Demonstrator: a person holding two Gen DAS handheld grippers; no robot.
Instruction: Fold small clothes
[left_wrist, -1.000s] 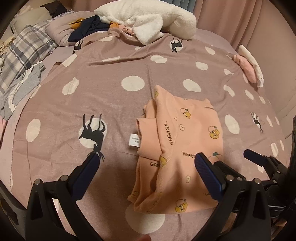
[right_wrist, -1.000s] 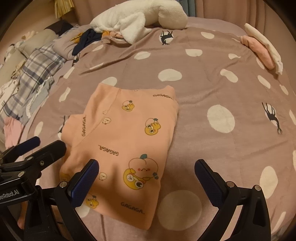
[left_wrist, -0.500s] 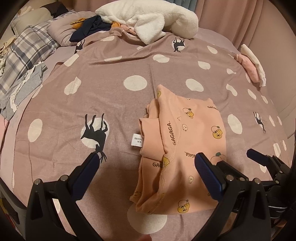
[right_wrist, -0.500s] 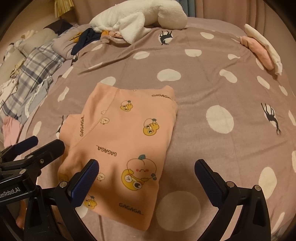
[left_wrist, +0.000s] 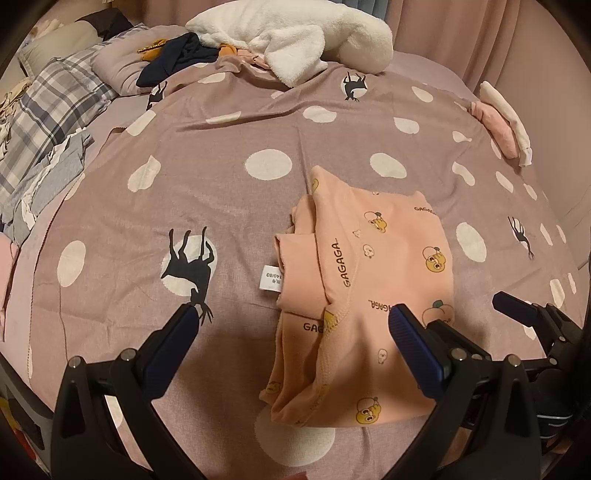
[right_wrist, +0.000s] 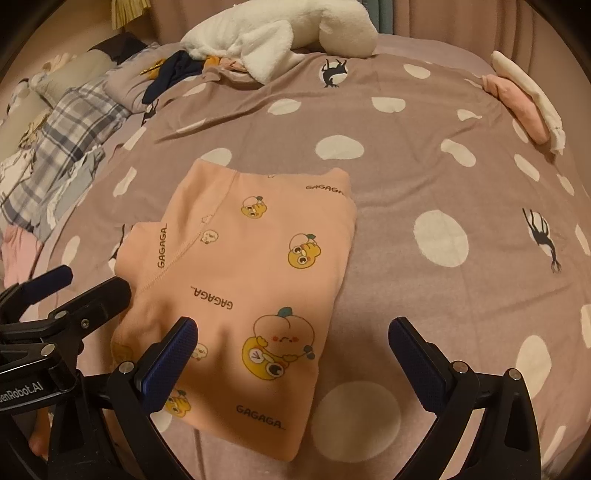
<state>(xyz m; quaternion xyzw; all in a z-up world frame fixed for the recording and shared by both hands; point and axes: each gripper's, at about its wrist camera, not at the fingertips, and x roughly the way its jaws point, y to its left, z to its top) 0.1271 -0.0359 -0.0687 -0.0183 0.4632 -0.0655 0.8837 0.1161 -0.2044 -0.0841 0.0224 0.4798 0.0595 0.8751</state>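
A folded peach garment (left_wrist: 369, 295) printed with cartoon faces and "GAGAGA" lies on the polka-dot bedspread (left_wrist: 221, 206); a white size tag (left_wrist: 270, 277) sticks out on its left side. It also shows in the right wrist view (right_wrist: 251, 280). My left gripper (left_wrist: 293, 332) is open and empty, hovering over the garment's near left edge. My right gripper (right_wrist: 291, 343) is open and empty above the garment's near right corner. The right gripper shows at the right edge of the left wrist view (left_wrist: 532, 325); the left gripper shows at the left of the right wrist view (right_wrist: 66, 302).
A fluffy white blanket (left_wrist: 295, 40) and dark clothes (left_wrist: 173, 59) lie at the far end of the bed. Plaid and grey garments (left_wrist: 48, 122) are piled at the left. A folded pink and white stack (left_wrist: 502, 122) sits at the far right edge.
Both grippers have drifted slightly; the garment sits a little lower and more to the right in the left wrist view. Both grippers stay open and the garment lies still.
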